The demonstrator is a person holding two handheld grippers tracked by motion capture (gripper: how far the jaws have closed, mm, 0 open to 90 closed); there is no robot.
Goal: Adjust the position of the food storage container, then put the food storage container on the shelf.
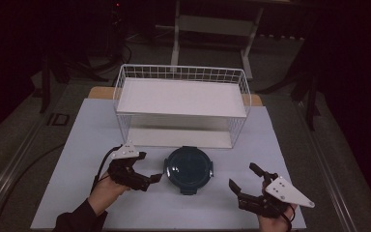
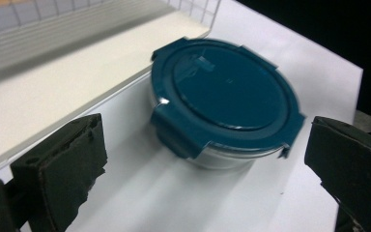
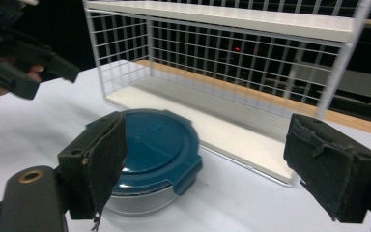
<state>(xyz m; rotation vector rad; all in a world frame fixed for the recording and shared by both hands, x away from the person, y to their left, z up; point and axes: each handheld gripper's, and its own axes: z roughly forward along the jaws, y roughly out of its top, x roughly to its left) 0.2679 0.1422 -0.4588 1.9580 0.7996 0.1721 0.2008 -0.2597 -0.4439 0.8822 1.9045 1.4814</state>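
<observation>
Round lidded container (image 1: 189, 169) at table's near centre, just in front of wire shelf rack (image 1: 181, 104). Left gripper (image 1: 147, 181) close beside it, right gripper (image 1: 244, 186) farther off, both wide open, empty. Risk: slick lid slipping, or rack nudged.

high view: my fixed camera looks forward and down over the whole worktop (image 1: 92, 145). left hand-held gripper view: close, low, facing the blue-lidded container (image 2: 224, 99) from its left. right hand-held gripper view: close, low, from its right. all three share that container and the wire rack (image 3: 232, 58).
</observation>
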